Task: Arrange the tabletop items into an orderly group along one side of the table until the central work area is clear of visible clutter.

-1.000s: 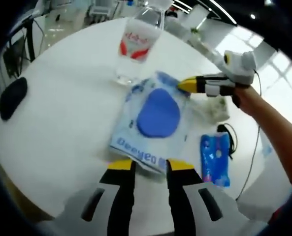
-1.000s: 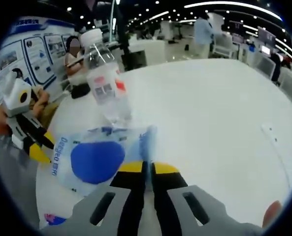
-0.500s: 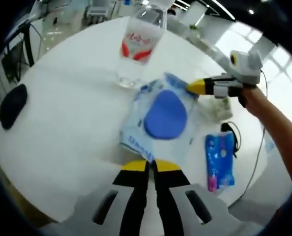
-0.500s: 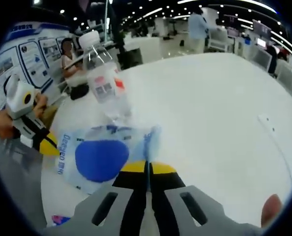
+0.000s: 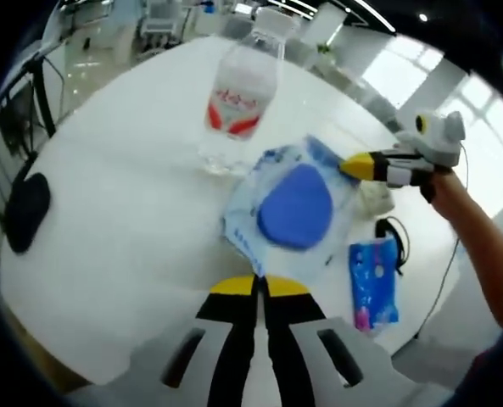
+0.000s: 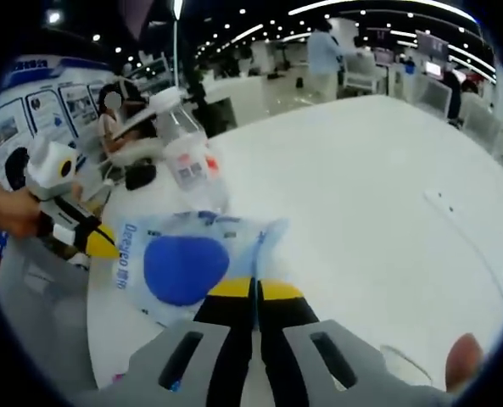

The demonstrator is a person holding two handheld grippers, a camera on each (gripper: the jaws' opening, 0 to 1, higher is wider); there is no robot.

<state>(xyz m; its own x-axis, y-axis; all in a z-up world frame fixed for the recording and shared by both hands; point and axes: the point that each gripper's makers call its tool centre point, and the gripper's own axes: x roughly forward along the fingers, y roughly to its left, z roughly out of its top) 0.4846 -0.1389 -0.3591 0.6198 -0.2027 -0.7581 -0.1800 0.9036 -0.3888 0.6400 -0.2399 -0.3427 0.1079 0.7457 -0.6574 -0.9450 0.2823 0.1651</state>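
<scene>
I have the clear plastic pouch (image 5: 295, 208) with the blue oval pad inside it stretched between my two grippers above the white surface (image 5: 115, 212). In the left gripper view, my left gripper (image 5: 256, 288) has its yellow-tipped jaws pressed together on the pouch's near edge, and my right gripper (image 5: 360, 165) comes in from the right, its yellow tip meeting the pouch's far corner. In the right gripper view, the right gripper (image 6: 253, 291) has its jaws closed on the pouch (image 6: 196, 263) at its near edge, with the left gripper (image 6: 98, 242) at the pouch's opposite side, held by a hand.

Just beyond the pouch stands a clear water bottle (image 5: 238, 89) with a red-and-white label and white cap, upright; in the right gripper view the bottle (image 6: 187, 161) rises right behind the pouch. To the right of the pouch in the left gripper view lies a blue tissue pack (image 5: 370, 284), with a black cable (image 5: 395, 233) beside it and a crumpled whitish wrapper (image 5: 377, 197) near the right gripper. A black computer mouse (image 5: 26, 212) sits well apart at the surface's left edge.
</scene>
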